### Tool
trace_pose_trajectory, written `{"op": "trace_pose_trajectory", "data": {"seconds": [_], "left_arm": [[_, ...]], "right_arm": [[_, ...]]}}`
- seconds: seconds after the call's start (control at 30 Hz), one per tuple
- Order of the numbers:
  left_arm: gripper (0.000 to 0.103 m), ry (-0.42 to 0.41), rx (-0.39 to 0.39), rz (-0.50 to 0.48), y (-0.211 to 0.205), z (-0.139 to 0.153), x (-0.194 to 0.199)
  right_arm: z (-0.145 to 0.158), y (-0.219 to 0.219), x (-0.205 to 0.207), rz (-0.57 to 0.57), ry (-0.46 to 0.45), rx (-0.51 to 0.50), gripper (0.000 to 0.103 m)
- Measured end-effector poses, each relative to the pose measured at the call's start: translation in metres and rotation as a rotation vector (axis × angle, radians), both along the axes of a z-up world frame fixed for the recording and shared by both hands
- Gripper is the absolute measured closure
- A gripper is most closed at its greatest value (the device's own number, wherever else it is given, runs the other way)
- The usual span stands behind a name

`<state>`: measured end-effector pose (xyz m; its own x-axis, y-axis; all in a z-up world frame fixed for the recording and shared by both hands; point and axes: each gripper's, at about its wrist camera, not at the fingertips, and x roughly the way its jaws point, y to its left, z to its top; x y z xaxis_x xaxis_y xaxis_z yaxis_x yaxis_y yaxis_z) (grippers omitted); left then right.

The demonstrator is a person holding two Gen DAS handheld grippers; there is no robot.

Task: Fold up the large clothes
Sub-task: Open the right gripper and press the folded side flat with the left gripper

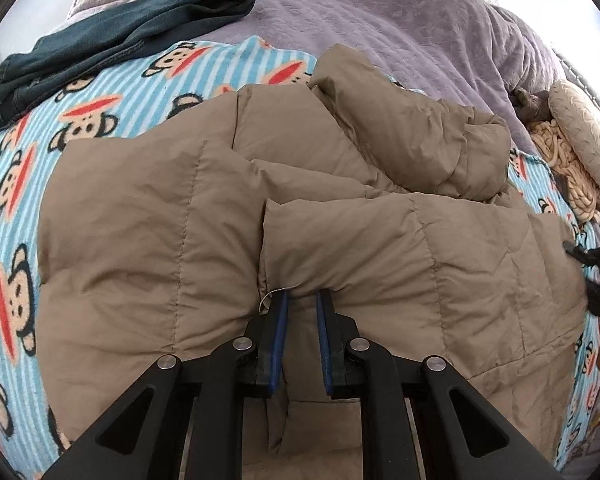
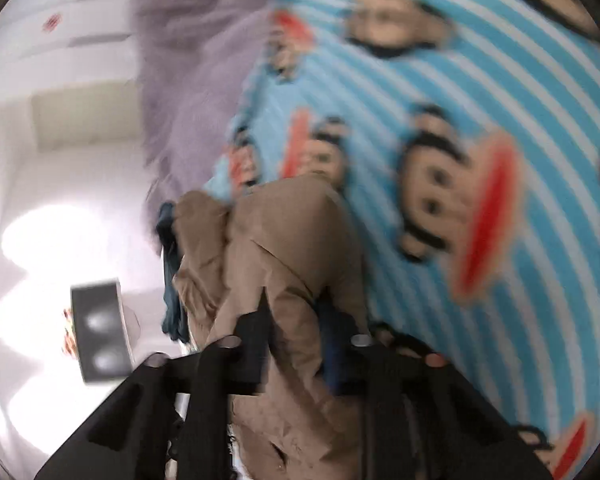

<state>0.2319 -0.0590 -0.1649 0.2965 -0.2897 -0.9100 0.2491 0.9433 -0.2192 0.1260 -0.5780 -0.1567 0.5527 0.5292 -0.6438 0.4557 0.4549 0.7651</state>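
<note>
Your left tongs (image 1: pixel 302 300) were clamped on a pinch of the tan quilted jacket (image 1: pixel 204 216), the blue-lined pads (image 1: pixel 283 336) squeezing a ridge of fabric near a loose thread at the hem edge. Your right tongs (image 2: pixel 296 312) were also closed on the same jacket (image 2: pixel 284 240): in the right wrist view, which was blurred, a bunched fold of tan cloth ran up between the two black fingers (image 2: pixel 252 336) and filled the gap.

The jacket lay spread over the bed, resting on the blue striped blanket (image 1: pixel 16 184) printed with monkey faces. Its body was partly doubled over, with one quilted panel folded across another and a puffy sleeve or hood section piled toward the far right. You held the near edge with the left tongs; the right tongs showed at the right rim of the left wrist view (image 1: pixel 596 268), just beside the jacket's right side.

Beyond the jacket, a dark teal garment (image 1: pixel 112 40) sat folded at the far left, partly on the striped blanket and partly on the lilac plush cover (image 1: pixel 380 12). A cream cushion (image 1: pixel 580 128) and a chunky knitted throw (image 1: pixel 564 160) lay at the far right edge of the bed. In the right wrist view a dark box (image 2: pixel 100 332) stood on the pale floor to the left
</note>
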Motion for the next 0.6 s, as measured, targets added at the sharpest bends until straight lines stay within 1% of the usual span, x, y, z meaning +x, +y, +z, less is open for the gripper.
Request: {"op": "trace_pose_trajectory", "data": {"seconds": [0.03,0.07,0.17,0.23,0.27,0.3,0.37,0.4,0.47,0.53,0.6], "left_arm": [[0.086,-0.002,0.006,-0.002,-0.002,-0.001,0.0],[0.086,-0.004,0.005,-0.01,-0.005,-0.002,-0.001],[0.086,-0.008,0.005,-0.042,-0.017,-0.006,-0.003],[0.086,-0.012,0.009,-0.049,-0.021,-0.008,-0.004],[0.086,-0.013,0.013,-0.047,-0.022,-0.008,-0.005],[0.086,-0.012,0.011,-0.046,-0.021,-0.008,-0.005],[0.086,-0.007,0.003,-0.046,-0.019,-0.008,-0.003],[0.086,-0.004,0.0,-0.045,-0.018,-0.008,-0.003],[0.086,-0.003,-0.002,-0.042,-0.018,-0.008,-0.002],[0.086,-0.007,0.001,-0.039,-0.019,-0.008,-0.002],[0.086,-0.012,0.005,-0.036,-0.021,-0.01,-0.003]], "right_arm": [[0.008,0.003,0.004,0.036,-0.019,-0.059,0.089],[0.01,0.005,0.007,0.057,-0.011,-0.106,0.089],[-0.002,0.003,0.016,0.125,0.102,-0.324,0.09],[-0.013,0.004,0.02,0.154,0.14,-0.384,0.09],[-0.016,0.005,0.02,0.147,0.151,-0.402,0.09],[-0.016,0.003,0.019,0.131,0.153,-0.404,0.089],[-0.005,0.006,0.013,0.089,0.157,-0.442,0.088],[0.005,0.009,0.006,0.078,0.156,-0.486,0.088],[0.032,0.023,-0.012,0.083,0.11,-0.576,0.088],[0.049,0.039,-0.03,0.117,0.053,-0.619,0.088],[0.058,0.053,-0.044,0.172,0.024,-0.641,0.088]]}}
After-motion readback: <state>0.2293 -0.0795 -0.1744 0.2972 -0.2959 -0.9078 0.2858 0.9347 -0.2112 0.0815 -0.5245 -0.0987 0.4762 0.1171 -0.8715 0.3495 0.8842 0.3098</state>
